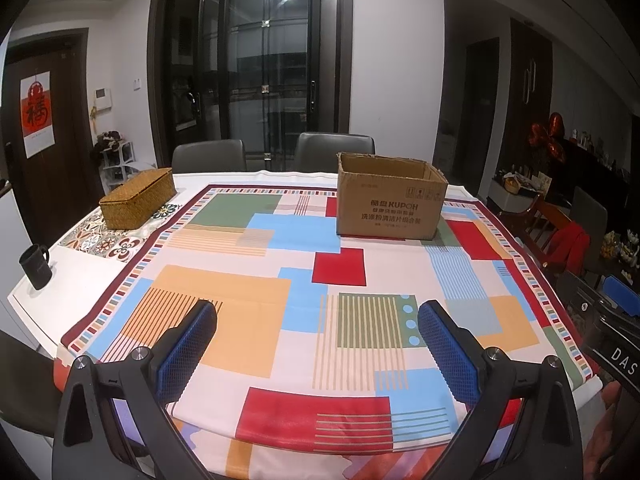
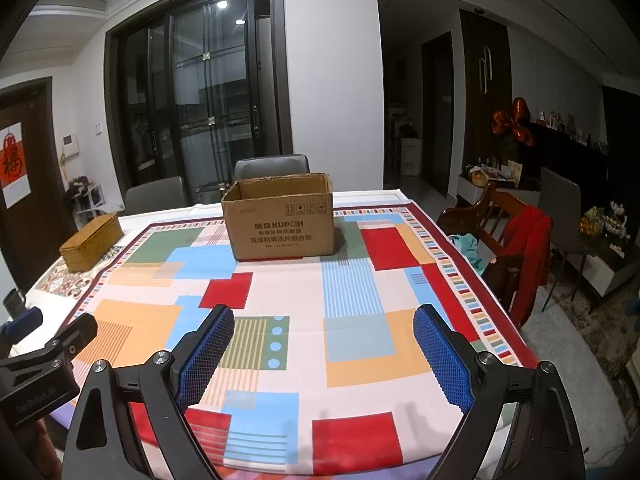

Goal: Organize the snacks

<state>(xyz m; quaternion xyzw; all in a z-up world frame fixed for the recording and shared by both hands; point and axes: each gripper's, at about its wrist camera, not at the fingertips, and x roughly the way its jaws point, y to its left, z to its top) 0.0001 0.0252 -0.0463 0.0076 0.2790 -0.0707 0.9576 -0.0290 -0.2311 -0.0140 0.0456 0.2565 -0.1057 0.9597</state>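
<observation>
So the weird part here is that no snacks show up anywhere in either view. The bench (image 1: pixel 92 268) has the colourful patterned cloth (image 1: pixel 304 280) on it, an open cardboard box (image 1: pixel 390 196) sitting upper right of centre in the left wrist view, a woven lidded basket (image 1: pixel 136 198) over at the left, and a dark mug (image 1: pixel 35 266) near the left edge. If there are snacks, they're inside the box or the basket, and I can't see into either from this angle.

Both grippers are released with nothing between the pads: the left gripper (image 1: pixel 318 312) sits low at the bottom centre of its frame, and the right gripper (image 2: pixel 324 318) does the same in its own view. Both hover over the near part of the cloth, well apart from the box.

Stuff I'd worry about:

- The box looks light and empty-ish, so nudging a wall with one finger would probably just shove it across the cloth instead of getting inside.
- The cloth itself could bunch or drag if a fingertip catches it, pulling the box along.
- The mug sits right near the left edge, so a wide swing toward the basket could knock it off.
- The two grippers sit close side by side; the right one pokes into the right edge of the left view, so crossing paths could mean a clash.
</observation>
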